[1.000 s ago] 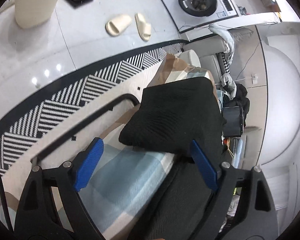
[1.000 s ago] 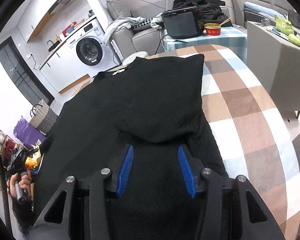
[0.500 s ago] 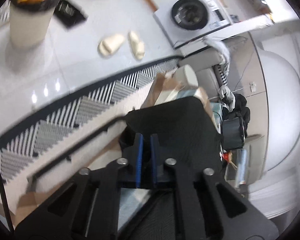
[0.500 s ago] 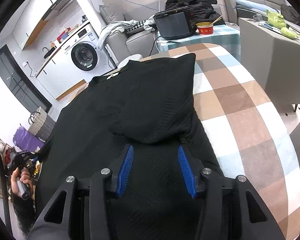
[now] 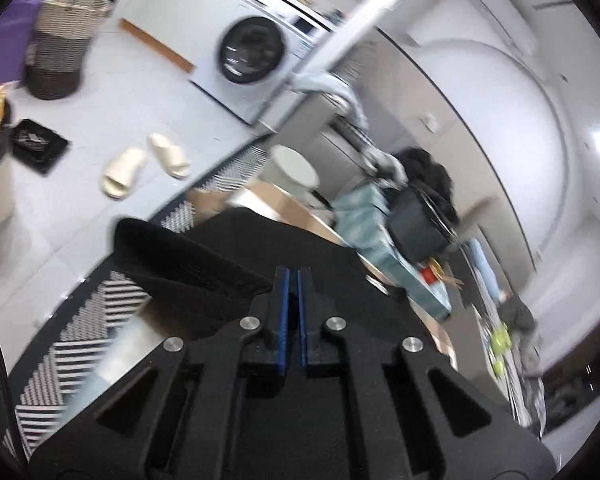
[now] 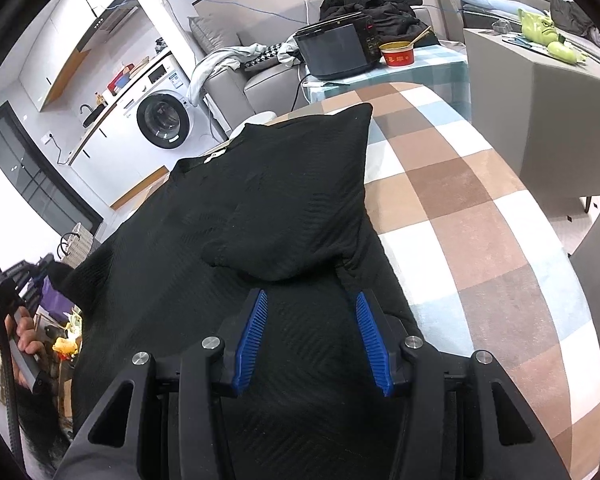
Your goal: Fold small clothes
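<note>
Left gripper [image 5: 291, 276] pads pressed nearly together, pinching raised edge of black knitted garment [image 6: 268, 208]; fabric drapes ahead and left of it. Right gripper [image 6: 311, 300] jaws wide apart, hovering low over same garment, folded sleeve just ahead between fingers. Checked brown-white-blue tablecloth [image 6: 480, 216] to its right

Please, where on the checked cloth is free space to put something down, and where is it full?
Free: the checked cloth to the right of the black garment, from the right gripper up to the cooker's side table. Full: the left half, covered by the garment; the left gripper pinches its edge.
</note>
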Tool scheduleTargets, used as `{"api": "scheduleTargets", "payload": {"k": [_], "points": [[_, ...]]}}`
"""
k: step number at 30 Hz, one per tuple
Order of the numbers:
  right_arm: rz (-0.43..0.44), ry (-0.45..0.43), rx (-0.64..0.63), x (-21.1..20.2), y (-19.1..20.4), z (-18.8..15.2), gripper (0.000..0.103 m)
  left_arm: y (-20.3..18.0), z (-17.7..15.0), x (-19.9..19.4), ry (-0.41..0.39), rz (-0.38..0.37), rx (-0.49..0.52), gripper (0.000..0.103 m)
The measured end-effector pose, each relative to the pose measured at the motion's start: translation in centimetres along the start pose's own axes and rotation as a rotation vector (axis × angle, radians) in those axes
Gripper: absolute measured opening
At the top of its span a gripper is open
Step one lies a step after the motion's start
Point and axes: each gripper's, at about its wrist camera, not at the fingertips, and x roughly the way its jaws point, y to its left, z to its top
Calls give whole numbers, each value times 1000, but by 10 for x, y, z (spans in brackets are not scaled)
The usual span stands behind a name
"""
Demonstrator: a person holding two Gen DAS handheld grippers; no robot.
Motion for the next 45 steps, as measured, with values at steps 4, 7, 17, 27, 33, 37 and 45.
{"api": "scheduleTargets", "payload": {"k": [4, 7, 17, 27, 33, 37, 45], "points": [[-7, 4, 0, -1, -1, -1, 48, -39, -32, 37, 138, -57, 61, 2], [-7, 13, 2, 0, -3, -3, 48, -56, -66, 71, 297, -56, 113, 2], [-2, 17, -4, 0, -2, -3, 48, -32, -66, 41, 220, 30, 104, 66], [-10, 18, 17, 0, -11, -4, 48, 31, -5, 85, 152, 263, -95, 50], [-33, 13, 38, -1, -22, -3, 48, 19, 14, 93, 94, 198, -18, 2], [-45, 17, 38, -1, -24, -2, 48, -48, 20, 90, 46, 41, 135, 2], [-45, 7, 33, -6, -21, -2, 48, -108, 8, 101, 122, 18, 236, 75]]}}
